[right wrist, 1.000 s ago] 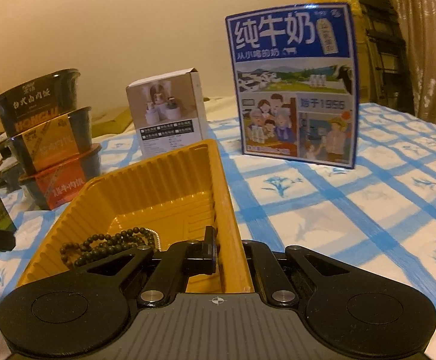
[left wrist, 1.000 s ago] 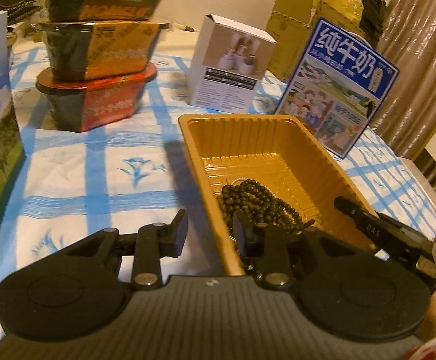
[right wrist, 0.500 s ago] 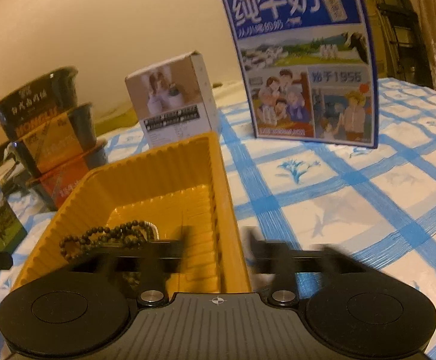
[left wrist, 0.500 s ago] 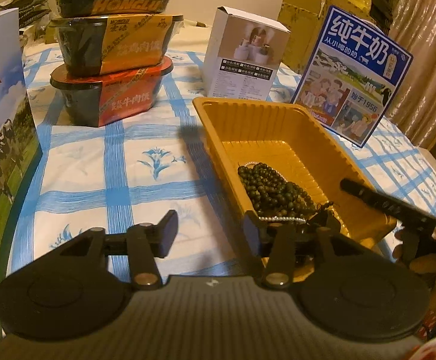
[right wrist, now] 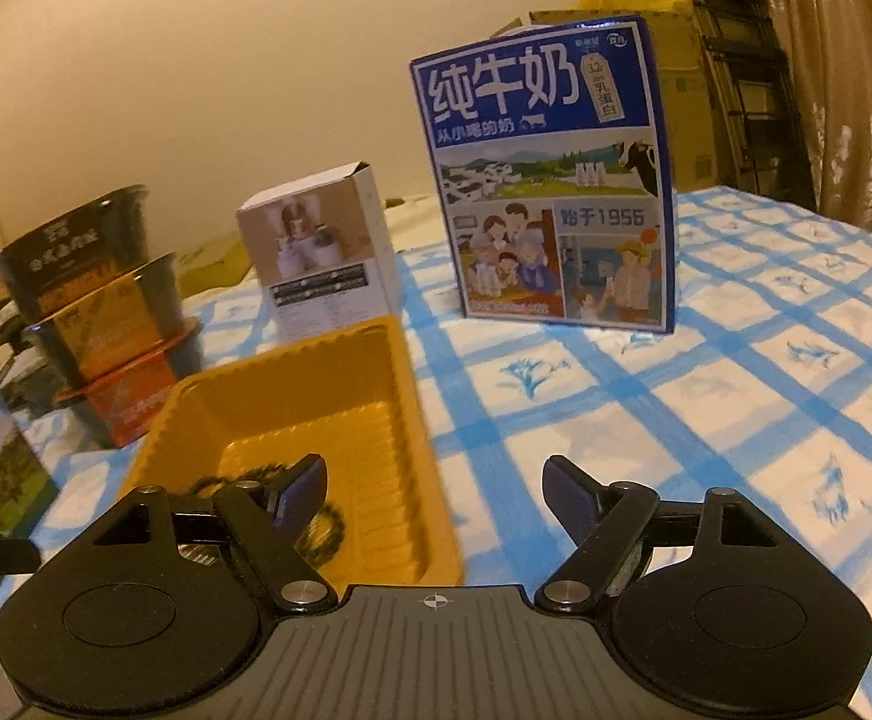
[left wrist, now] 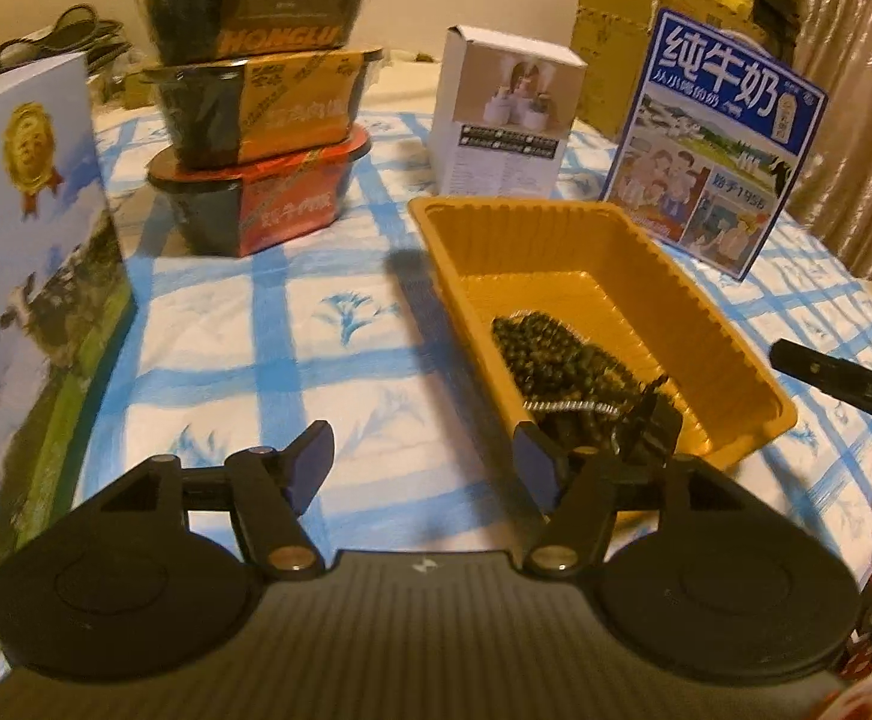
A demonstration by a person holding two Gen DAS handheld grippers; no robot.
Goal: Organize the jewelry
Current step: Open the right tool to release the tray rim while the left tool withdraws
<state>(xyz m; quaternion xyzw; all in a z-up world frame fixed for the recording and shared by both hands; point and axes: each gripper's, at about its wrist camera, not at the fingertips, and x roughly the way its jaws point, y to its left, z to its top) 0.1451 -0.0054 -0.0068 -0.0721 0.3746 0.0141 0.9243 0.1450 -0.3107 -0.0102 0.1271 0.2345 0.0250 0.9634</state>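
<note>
A yellow plastic tray [left wrist: 730, 339] stands on the blue-checked tablecloth; it also shows in the right wrist view [right wrist: 292, 378]. A heap of dark bead strings [left wrist: 562, 360] with a small silver chain lies in its near half; in the right wrist view the beads [right wrist: 322, 531] are partly hidden by my left finger. My left gripper [left wrist: 424, 456] is open and empty, above the cloth at the tray's near left corner. My right gripper [right wrist: 433, 483] is open and empty, straddling the tray's right rim from above. Its tip [left wrist: 832, 384] shows at the right of the left wrist view.
A stack of three instant-meal bowls [left wrist: 256, 96] stands at the back left. A white product box [left wrist: 505, 114] and a blue milk carton [left wrist: 718, 144] stand behind the tray. A second milk carton [left wrist: 28, 228] stands at the left edge. Cardboard boxes and a curtain lie beyond.
Both grippers have opened wide and drawn back and up from the tray. The right gripper was shut on the tray's right rim a second ago and has let go.
</note>
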